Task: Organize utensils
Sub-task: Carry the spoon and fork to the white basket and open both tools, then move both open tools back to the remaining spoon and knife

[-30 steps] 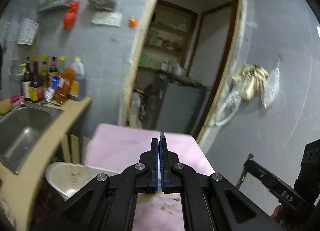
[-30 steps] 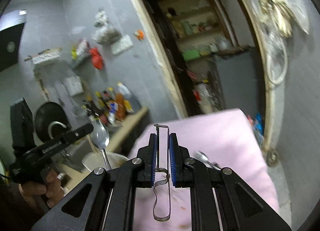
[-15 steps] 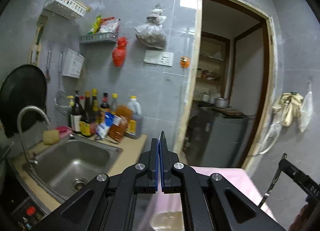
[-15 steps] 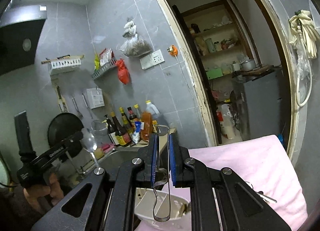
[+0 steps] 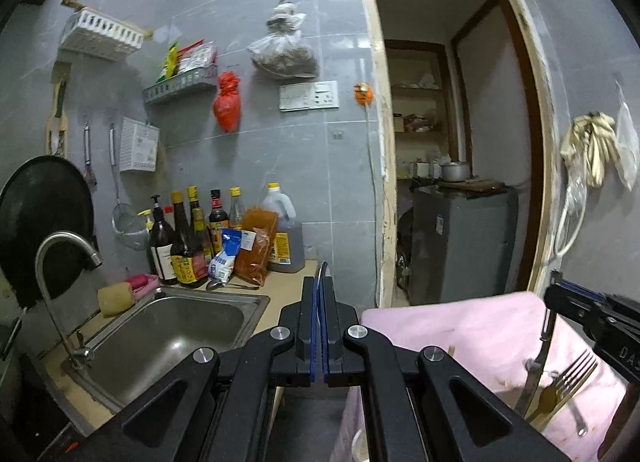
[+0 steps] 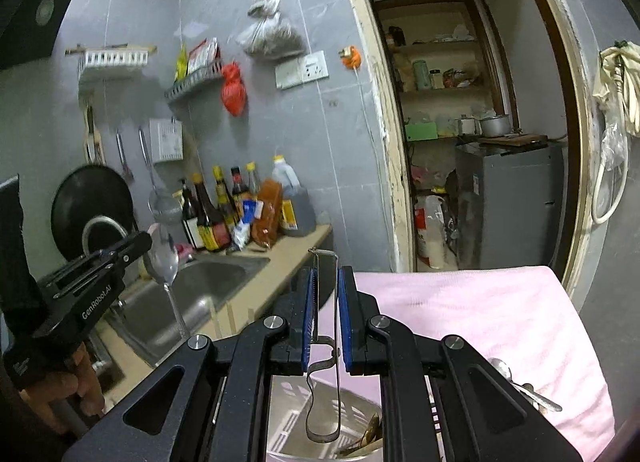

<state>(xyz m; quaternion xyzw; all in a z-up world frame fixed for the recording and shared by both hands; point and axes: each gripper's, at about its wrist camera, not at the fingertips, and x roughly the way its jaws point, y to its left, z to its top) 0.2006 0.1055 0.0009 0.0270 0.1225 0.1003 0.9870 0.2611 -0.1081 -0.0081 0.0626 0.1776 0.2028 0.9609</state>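
My left gripper [image 5: 319, 294] is shut on a metal spoon, seen edge-on between the pads; in the right wrist view the spoon [image 6: 162, 260] stands bowl up, held in the air over the counter edge. My right gripper [image 6: 327, 294] is shut on a metal peeler [image 6: 325, 366] whose loop handle hangs down over a white slotted utensil holder [image 6: 296, 428]. The peeler also shows in the left wrist view [image 5: 538, 362]. A fork [image 5: 568, 378] and a spoon [image 6: 520, 382] lie on the pink cloth [image 6: 460, 310].
A steel sink [image 5: 168, 330] with a curved tap [image 5: 60, 262] is on the left, with sauce bottles [image 5: 196, 238] behind it on the counter. A black pan [image 5: 36, 213] hangs on the tiled wall. An open doorway [image 5: 452, 161] with a grey cabinet is behind the table.
Both grippers have tilted up and swung left, from looking down at the pink cloth to facing the sink wall. Each still holds its utensil.
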